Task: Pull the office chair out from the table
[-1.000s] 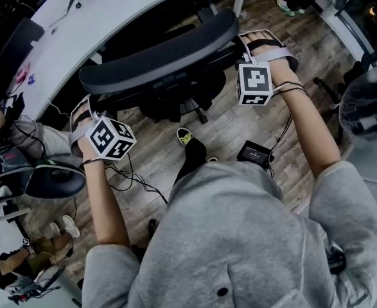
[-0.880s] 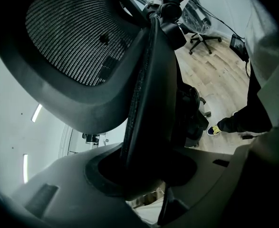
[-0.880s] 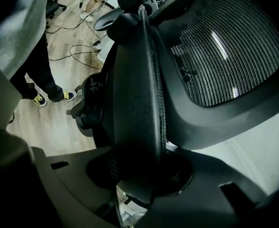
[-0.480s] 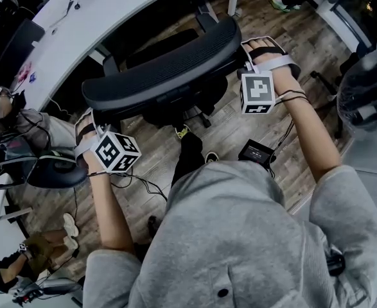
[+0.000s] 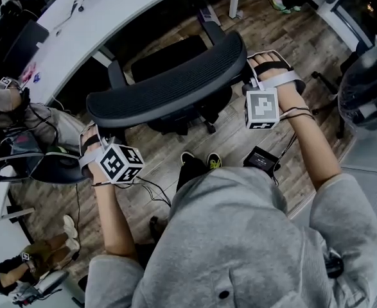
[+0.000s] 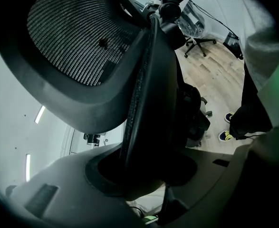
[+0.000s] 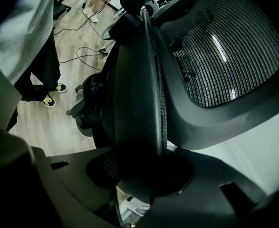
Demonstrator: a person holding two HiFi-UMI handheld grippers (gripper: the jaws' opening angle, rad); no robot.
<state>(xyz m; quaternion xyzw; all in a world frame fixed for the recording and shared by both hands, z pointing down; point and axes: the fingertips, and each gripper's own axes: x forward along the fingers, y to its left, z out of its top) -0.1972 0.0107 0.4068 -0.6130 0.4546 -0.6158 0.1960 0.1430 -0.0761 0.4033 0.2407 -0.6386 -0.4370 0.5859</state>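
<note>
The office chair (image 5: 169,85), black with a mesh backrest, stands at the upper middle of the head view, just off the white table (image 5: 79,24). The left gripper (image 6: 144,167) and the right gripper (image 7: 141,170) each pinch its backrest edge.

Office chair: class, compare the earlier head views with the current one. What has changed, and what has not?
The office chair has rolled back from the white table toward the person, and the left gripper and right gripper came with it. Unchanged: both stay clamped on the side edges of the backrest; the table has not moved.
</note>
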